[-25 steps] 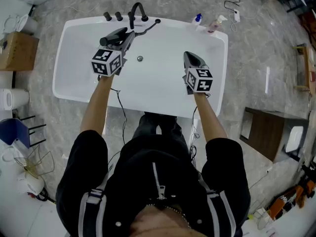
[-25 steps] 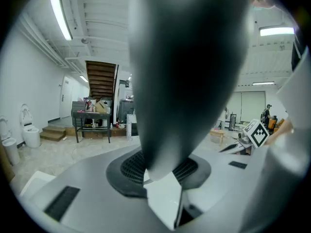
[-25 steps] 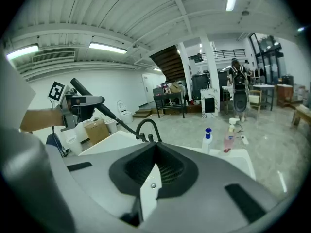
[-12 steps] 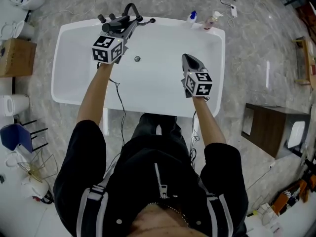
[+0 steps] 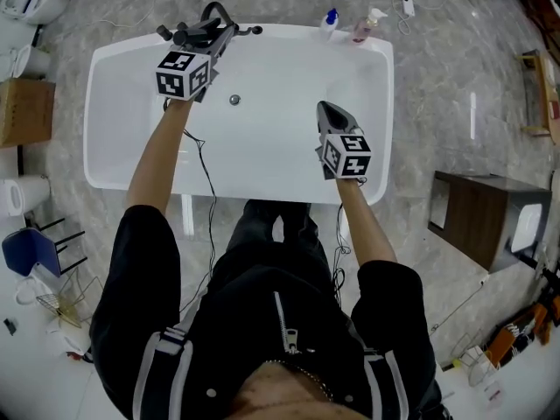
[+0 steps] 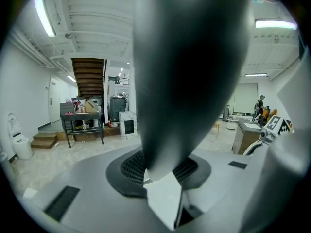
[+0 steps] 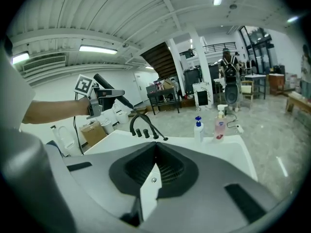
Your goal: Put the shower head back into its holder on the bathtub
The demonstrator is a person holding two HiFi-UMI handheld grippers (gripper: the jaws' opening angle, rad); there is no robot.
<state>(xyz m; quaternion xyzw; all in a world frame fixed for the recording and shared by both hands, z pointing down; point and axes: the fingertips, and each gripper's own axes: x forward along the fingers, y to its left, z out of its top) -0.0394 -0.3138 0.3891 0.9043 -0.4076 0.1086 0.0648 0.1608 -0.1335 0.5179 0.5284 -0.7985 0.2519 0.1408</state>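
**Shower head carried to the taps at the tub's far rim**

A large white rectangular bathtub with rounded corners (image 5: 280,151) is seen from above, with the person standing at its near long side so that both arms can reach across it. A black metal tap set with an arched spout and a row of knobs (image 5: 213,13) is fixed on the far rim, towards the left. The holder is judged to belong to this set, though which of its parts is the cradle cannot be made out.

The left gripper (image 5: 219,42) is held out over the far left of the basin, just beside the taps and pointing nearly level. This is read as the approach that lines the load up with its seat. The right gripper (image 5: 326,108) is kept well apart over the right half of the basin. It is tilted downwards and is taken to be parked clear of the work.

The black, long-handled plastic shower head (image 5: 194,35) is carried in the left gripper, with its dark body lying across the taps in the head view. In the left gripper view this body (image 6: 189,57) fills the space between the jaws. They are stopped about halfway by it and pressed against it. The jaws of the right gripper are closed fully together on nothing.

A white bottle with a blue cap (image 5: 330,19) and a pink pump bottle (image 5: 362,28) are stood further right on the far rim, out of the path.
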